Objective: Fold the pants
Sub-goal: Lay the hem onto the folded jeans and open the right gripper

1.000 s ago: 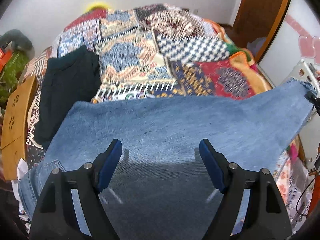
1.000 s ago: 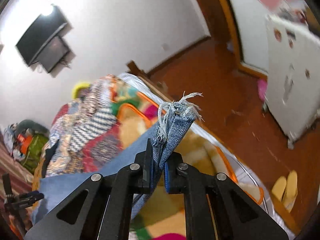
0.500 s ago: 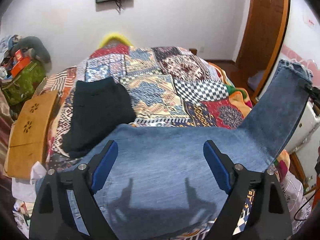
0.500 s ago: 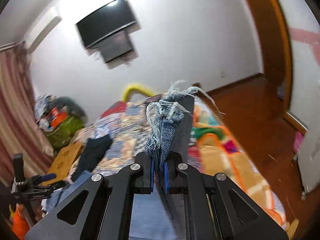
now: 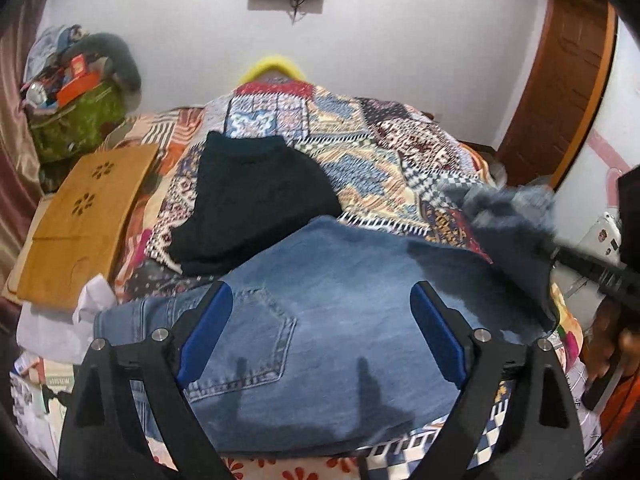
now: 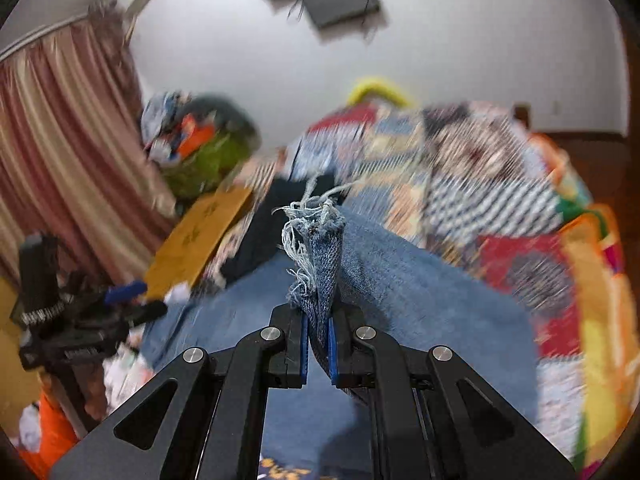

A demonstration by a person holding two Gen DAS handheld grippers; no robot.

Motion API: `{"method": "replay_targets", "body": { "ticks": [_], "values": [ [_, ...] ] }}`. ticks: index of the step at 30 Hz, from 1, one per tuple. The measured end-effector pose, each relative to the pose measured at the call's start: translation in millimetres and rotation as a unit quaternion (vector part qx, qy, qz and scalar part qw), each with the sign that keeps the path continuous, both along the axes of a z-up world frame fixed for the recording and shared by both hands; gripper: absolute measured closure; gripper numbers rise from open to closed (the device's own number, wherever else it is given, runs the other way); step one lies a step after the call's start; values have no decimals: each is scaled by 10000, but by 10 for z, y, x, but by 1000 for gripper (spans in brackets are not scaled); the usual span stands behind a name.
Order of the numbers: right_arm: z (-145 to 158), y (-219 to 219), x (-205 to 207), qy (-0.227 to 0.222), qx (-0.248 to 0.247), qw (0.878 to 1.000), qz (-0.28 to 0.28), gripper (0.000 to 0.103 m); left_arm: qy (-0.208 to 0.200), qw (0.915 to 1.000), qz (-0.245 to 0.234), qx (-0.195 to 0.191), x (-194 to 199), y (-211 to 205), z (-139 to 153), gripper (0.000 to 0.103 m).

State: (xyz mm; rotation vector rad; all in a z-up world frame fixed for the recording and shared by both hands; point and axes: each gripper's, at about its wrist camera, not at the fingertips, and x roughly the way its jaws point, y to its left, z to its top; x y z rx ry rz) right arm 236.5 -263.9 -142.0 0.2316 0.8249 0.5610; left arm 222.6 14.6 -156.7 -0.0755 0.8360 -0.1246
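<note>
Blue jeans point(image 5: 328, 344) lie across the near edge of a patchwork-covered bed, back pocket up. My left gripper point(image 5: 320, 332) is open and empty, hovering over the seat of the jeans. My right gripper point(image 6: 318, 344) is shut on the frayed leg hems point(image 6: 320, 248) and carries them over the jeans toward the waist. In the left wrist view the lifted leg end point(image 5: 508, 216) is blurred at the right. The left gripper shows in the right wrist view point(image 6: 92, 312) at the left.
A folded black garment point(image 5: 248, 204) lies on the patchwork blanket point(image 5: 384, 148) behind the jeans. A wooden lap tray point(image 5: 84, 220) sits at the bed's left, with a green bag point(image 5: 76, 120) behind it. A wooden door point(image 5: 560, 92) stands at the right.
My right gripper has swung the leg hems from the far right up and over toward the waist end. The left gripper has drawn back toward the waist, so the back pocket now shows.
</note>
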Motion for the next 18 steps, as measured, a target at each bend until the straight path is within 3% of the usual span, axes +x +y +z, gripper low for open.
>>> {"method": "replay_targets", "body": {
  "ticks": [5, 9, 12, 14, 18],
  "values": [
    [-498, 359, -17, 653, -320, 9959, 547, 96, 196, 9998, 97, -28, 24, 42, -136, 12],
    [-660, 446, -68, 830, -530, 9928, 683, 90, 300, 9995, 59, -25, 81, -23, -189, 12],
    [-648, 469, -54, 916, -588, 9903, 865, 74, 309, 9995, -50, 45, 143, -146, -178, 12],
    [-591, 397, -34, 966, -589, 9897, 875, 54, 287, 9994, -141, 106, 193, -251, -151, 12],
    [-390, 201, -42, 710, -600, 9928, 759, 50, 285, 9988, -352, 178, 324, -486, -117, 11]
  ]
}}
